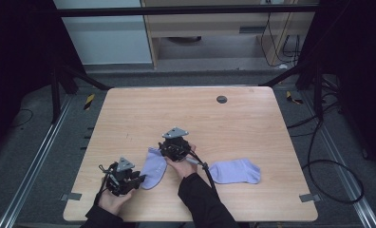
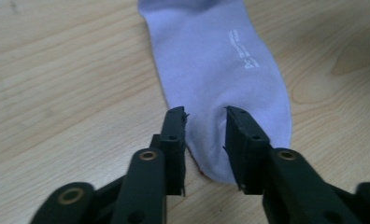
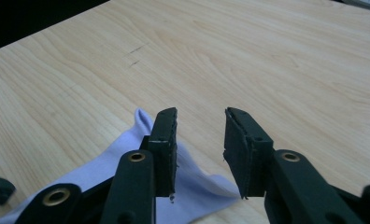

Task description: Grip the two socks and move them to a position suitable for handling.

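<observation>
Two lavender socks lie flat on the wooden table (image 1: 129, 114). The left sock (image 1: 154, 167) has white lettering on its sole (image 2: 220, 60). My left gripper (image 1: 139, 179) (image 2: 205, 116) is open, its jaws astride the toe end of this sock, with fabric lying between them. At the same sock's other end (image 3: 127, 163), my right gripper (image 1: 164, 148) (image 3: 199, 116) is open just above the cloth, with nothing between its fingers. The second sock (image 1: 236, 171) lies apart, to the right of my right forearm.
A small dark round disc (image 1: 221, 99) sits in the table top near the far edge. Cables (image 1: 328, 161) trail on the floor at the right. A black frame (image 1: 186, 10) surrounds the table.
</observation>
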A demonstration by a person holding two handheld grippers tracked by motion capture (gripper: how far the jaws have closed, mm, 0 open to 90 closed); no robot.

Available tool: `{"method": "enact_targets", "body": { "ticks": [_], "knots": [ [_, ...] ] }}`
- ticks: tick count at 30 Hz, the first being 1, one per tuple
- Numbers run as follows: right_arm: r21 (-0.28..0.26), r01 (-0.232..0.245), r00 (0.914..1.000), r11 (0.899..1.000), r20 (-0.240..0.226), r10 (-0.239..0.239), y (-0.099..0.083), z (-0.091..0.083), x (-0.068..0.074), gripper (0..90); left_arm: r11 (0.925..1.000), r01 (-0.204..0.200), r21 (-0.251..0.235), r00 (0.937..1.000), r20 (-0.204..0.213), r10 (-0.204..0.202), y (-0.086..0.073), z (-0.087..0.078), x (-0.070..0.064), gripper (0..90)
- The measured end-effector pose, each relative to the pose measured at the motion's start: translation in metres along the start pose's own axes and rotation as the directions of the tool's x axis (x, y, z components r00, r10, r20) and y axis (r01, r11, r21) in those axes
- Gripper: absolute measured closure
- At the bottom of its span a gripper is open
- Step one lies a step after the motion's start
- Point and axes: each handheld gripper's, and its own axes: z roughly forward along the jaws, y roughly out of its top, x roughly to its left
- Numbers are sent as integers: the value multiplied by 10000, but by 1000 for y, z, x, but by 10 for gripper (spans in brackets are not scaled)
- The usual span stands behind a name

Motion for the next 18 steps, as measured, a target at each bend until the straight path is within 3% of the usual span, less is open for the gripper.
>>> {"method": "enact_targets", "body": {
  "ticks": [5,10,15,18],
  "knots": [
    [248,-97,10000,9996,12,97,-1,-1,-11,625,9997,262,-16,9994,-204,-262,-2,-4,1,607],
    [1068,81,9996,9942,-276,-52,-11,14,-15,628,9986,434,312,9990,36,-435,-4,0,-2,616],
    [1363,63,9994,9907,-348,-16,-16,23,-16,643,9979,392,514,9990,216,-403,-4,4,-4,680],
    [1624,1,9997,9867,-260,42,-20,29,-19,707,9972,360,652,9988,305,-380,-5,7,-5,728]
  ]
}}
